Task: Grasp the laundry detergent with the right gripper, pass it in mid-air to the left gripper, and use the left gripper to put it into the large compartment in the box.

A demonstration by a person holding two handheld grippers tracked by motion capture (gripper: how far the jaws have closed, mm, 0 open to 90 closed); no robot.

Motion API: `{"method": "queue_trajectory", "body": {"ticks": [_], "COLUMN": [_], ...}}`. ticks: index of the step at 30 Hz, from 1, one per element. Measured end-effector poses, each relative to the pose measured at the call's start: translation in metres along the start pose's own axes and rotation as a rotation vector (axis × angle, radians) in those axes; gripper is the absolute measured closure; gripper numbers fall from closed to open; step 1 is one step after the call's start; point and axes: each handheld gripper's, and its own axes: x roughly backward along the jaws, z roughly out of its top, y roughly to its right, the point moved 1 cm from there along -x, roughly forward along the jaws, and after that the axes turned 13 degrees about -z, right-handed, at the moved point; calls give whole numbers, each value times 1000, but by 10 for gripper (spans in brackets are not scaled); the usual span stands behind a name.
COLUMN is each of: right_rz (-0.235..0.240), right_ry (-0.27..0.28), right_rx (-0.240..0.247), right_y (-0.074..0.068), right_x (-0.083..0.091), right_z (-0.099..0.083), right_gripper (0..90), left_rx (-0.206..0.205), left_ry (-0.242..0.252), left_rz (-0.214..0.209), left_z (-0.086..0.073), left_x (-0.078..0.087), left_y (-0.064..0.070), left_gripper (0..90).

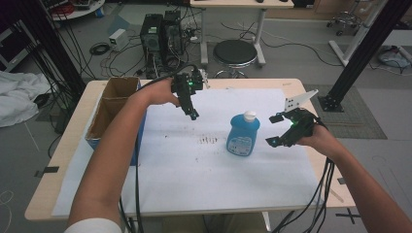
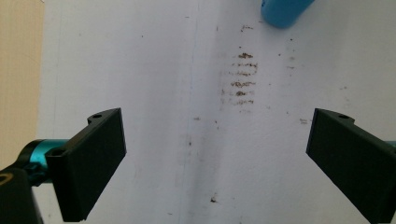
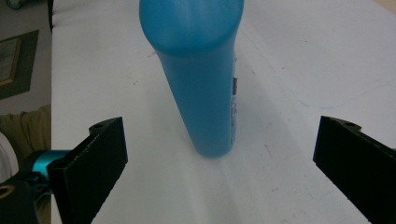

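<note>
Both my grippers gape wide, holding nothing: right gripper (image 3: 219, 172) faces the upright blue bottle (image 3: 201, 79); left gripper (image 2: 217, 163) hangs above stained white paper (image 2: 154, 93). Cardboard box (image 1: 114, 104) contents hidden.

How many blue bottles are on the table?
1. The blue bottle stands upright on the white sheet, just left of the right gripper. The cardboard box might hide more inside.

It was a lab: computer towers (image 1: 163, 31) and tangled cables (image 1: 104, 48) sat on the floor at upper left, beside black framing (image 1: 362, 48).
</note>
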Motion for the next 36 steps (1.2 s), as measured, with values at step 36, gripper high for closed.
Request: {"method": "queue_trajectory", "body": {"ticks": [36], "right_rz": [20], "right_ry": [116], "right_rx": [-23], "right_y": [-22], "right_x": [-56], "right_z": [5], "right_gripper": [19], "left_rx": [14], "left_ry": [10], "left_rz": [0], "left_z": [-8], "left_x": [-1], "left_y": [-1], "left_gripper": [47]}}
